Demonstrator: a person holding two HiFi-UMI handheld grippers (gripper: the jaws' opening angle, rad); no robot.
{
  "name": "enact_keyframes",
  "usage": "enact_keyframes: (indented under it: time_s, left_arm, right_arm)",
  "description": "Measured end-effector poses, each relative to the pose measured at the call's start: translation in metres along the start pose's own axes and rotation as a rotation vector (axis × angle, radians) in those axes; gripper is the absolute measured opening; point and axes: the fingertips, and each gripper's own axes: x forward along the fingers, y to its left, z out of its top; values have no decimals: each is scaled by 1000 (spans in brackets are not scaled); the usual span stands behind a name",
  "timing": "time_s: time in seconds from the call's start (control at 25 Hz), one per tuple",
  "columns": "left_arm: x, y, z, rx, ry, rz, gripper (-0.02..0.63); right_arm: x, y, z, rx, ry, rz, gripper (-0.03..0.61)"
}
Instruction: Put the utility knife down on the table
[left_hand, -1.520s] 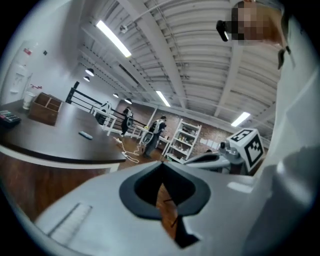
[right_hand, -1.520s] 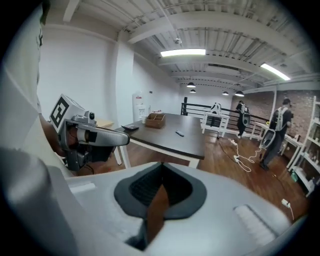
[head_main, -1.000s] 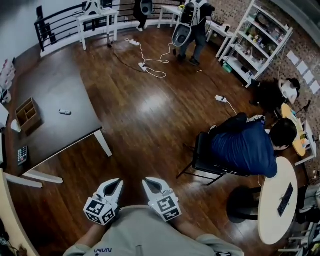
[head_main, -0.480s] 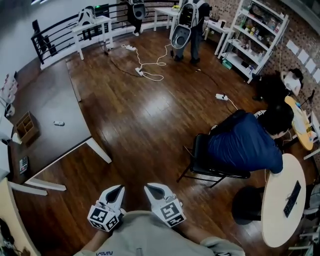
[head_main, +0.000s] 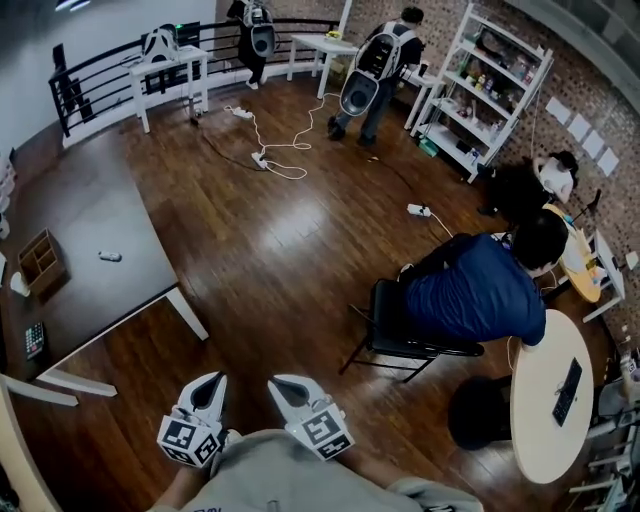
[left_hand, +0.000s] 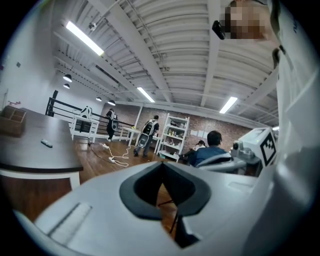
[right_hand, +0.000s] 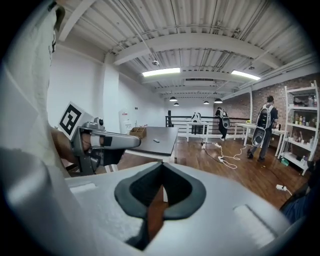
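Now, left tool (head_main: 217, 379), right tool (head_main: 276, 381), both jaws together, utility knife (head_main: 110, 256) lying on dark table (head_main: 90, 205)

The floor (head_main: 300, 240) is dark plank wood, varnished to a gloss that throws back the ceiling lights. The table (head_main: 100, 215) on the left has a dull, dark matt top on white-painted legs, and the box (head_main: 40, 262) on it looks like bare pale wood. The left gripper (head_main: 217, 378) and right gripper (head_main: 273, 381) have smooth, matt, pale grey plastic shells, with black matt pads (left_hand: 142, 187) that look rubbery. The wall (head_main: 600, 100) on the right is rough brick. The far railing (head_main: 100, 70) looks like black metal. The seated person's shirt (head_main: 480, 295) is blue cloth. The round table (head_main: 545, 400) is smooth white.
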Motion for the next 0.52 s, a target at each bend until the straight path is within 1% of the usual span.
enact_keyframes:
  time_s: [0.16, 0.52]
  left_arm:
    - [-5, 13, 4, 0, -10, 9, 2]
    - [-4, 3, 8, 1, -38, 1, 2]
  right_arm:
    - [7, 15, 1, -23, 18, 25, -2]
    - [8, 21, 2, -60, 20, 58, -2]
